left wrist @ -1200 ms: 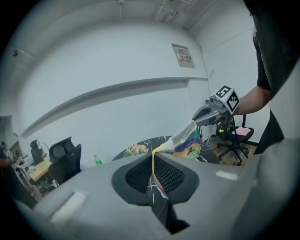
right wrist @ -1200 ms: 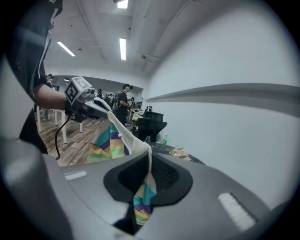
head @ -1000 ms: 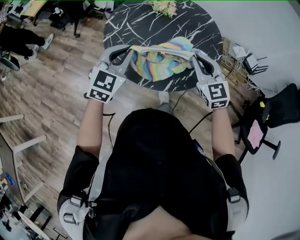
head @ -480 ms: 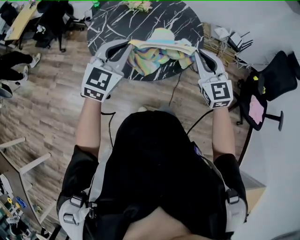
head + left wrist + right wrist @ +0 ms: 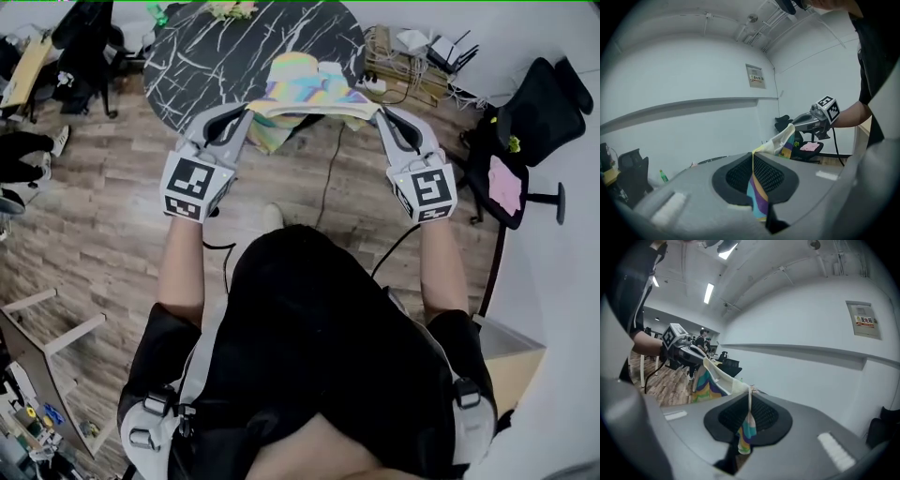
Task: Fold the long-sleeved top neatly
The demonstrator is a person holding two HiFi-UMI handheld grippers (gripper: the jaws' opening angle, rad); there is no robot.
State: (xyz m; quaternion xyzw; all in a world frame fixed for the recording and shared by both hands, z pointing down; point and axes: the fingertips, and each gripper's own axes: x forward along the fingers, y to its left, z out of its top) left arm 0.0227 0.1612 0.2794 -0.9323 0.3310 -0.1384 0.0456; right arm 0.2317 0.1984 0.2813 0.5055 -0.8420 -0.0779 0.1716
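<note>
The long-sleeved top, striped in rainbow colours with a pale edge, is stretched in the air between my two grippers, over the near edge of the black marble table. My left gripper is shut on its left end, and cloth sticks out between its jaws. My right gripper is shut on the right end, cloth pinched in its jaws. In each gripper view the other gripper shows across the taut edge: the right one, the left one.
The round table stands on a wood floor. Cables and a power strip lie behind it at the right. A black chair with a pink cushion is at the right. Chairs and desks stand at the far left.
Both grippers have pulled back from the table towards me with the top held taut. The garment has come off the tabletop and now hangs over the table's near edge.
</note>
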